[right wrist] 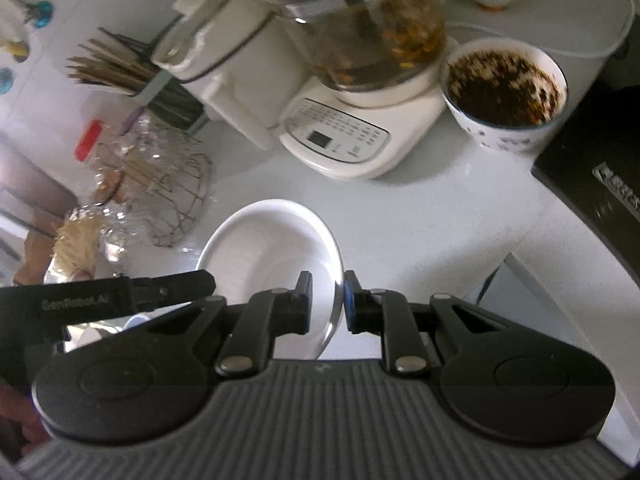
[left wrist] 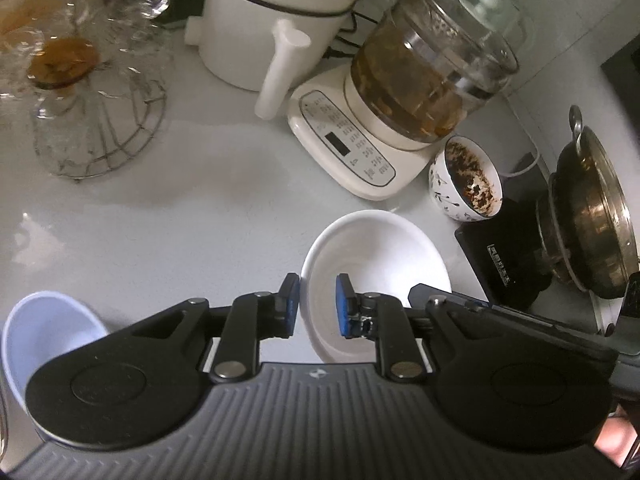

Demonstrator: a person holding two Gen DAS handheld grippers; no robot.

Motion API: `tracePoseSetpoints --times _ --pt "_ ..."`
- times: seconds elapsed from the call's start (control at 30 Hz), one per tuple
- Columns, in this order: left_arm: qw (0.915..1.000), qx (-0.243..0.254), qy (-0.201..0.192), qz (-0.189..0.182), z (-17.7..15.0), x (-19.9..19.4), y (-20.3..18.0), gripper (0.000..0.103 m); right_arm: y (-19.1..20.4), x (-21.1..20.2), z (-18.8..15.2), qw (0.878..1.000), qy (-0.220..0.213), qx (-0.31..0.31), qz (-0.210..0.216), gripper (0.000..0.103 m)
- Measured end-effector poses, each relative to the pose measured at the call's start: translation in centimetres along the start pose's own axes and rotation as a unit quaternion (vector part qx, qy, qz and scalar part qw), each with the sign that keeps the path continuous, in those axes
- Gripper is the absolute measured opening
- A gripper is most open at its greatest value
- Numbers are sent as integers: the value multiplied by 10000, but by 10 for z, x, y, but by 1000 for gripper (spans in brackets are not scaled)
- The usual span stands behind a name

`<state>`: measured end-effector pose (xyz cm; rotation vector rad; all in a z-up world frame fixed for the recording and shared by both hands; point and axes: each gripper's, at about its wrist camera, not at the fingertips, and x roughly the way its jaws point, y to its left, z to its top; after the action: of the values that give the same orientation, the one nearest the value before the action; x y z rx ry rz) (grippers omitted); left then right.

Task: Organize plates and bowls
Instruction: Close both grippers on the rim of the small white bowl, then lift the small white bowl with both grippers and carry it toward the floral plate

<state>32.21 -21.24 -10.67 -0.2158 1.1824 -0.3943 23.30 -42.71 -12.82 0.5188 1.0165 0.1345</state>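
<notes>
A white shallow bowl [left wrist: 376, 264] sits on the white counter; it also shows in the right wrist view [right wrist: 268, 248]. My left gripper [left wrist: 318, 306] straddles the bowl's left rim, one blue pad outside and one inside, with a gap on both sides. My right gripper [right wrist: 328, 300] straddles the bowl's right rim, its pads close against it. A patterned bowl with dark residue [left wrist: 466, 178] stands beyond [right wrist: 504, 92]. A pale plastic bowl [left wrist: 48, 332] lies at lower left.
A glass kettle on a white base [left wrist: 360, 136] and a white appliance [left wrist: 276, 28] stand behind. A wire basket with glassware [left wrist: 92, 120] is at left. A black induction hob [left wrist: 504, 252] with a metal pot [left wrist: 592, 208] is at right.
</notes>
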Motion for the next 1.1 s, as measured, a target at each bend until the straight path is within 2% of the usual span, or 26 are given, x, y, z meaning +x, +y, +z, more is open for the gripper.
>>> tracePoseSetpoints --times 0.23,0.7,1.1 --pt "9999 -77 -72 93 -6 -27 12 21 19 -4 -12 9994 211 -183 188 19" --pt "9982 -243 -507 222 -28 -84 49 21 69 -7 -22 9970 183 -527 540 19" --pt "9894 -939 -950 573 -63 -137 116 21 137 14 -34 9864 430 -1176 1061 19"
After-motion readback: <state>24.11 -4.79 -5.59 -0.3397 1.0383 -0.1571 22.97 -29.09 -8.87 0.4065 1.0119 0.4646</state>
